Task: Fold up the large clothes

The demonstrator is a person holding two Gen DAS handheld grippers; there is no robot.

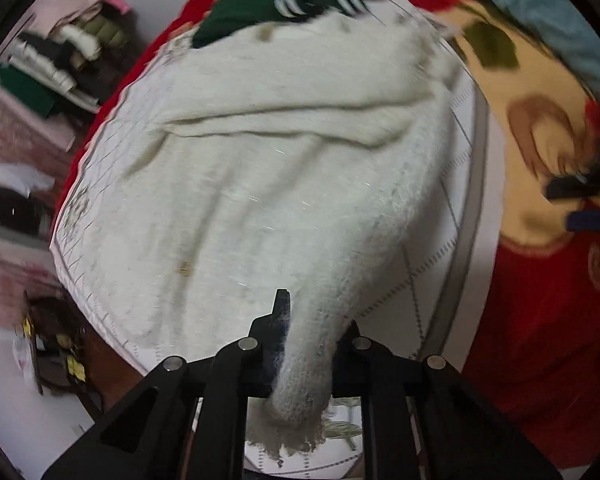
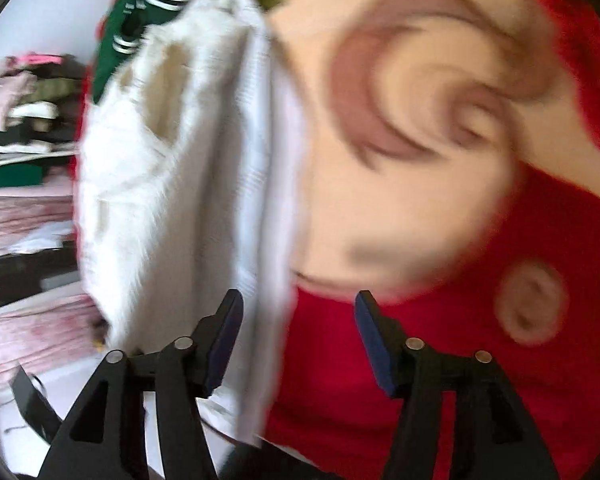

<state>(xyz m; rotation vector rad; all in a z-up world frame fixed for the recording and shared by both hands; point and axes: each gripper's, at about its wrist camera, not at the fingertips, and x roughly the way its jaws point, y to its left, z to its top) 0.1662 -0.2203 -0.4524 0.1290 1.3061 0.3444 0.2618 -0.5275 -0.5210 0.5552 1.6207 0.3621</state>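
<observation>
The fuzzy white knitted sweater lies spread on a white gridded board, a green striped garment at its far edge. Left tongs clench its sleeve; right tongs hang released above the red patterned blanket.

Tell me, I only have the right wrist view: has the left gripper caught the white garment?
Observer: Yes. The left gripper is shut on a bunched end of the white fuzzy garment.
Operator: Where is the rest of it?
Observer: Spread flat over the white gridded board.
Operator: Can you see my gripper from there?
Observer: Yes, the right gripper shows at that view's right edge, over the red and cream blanket, clear of the garment.
</observation>
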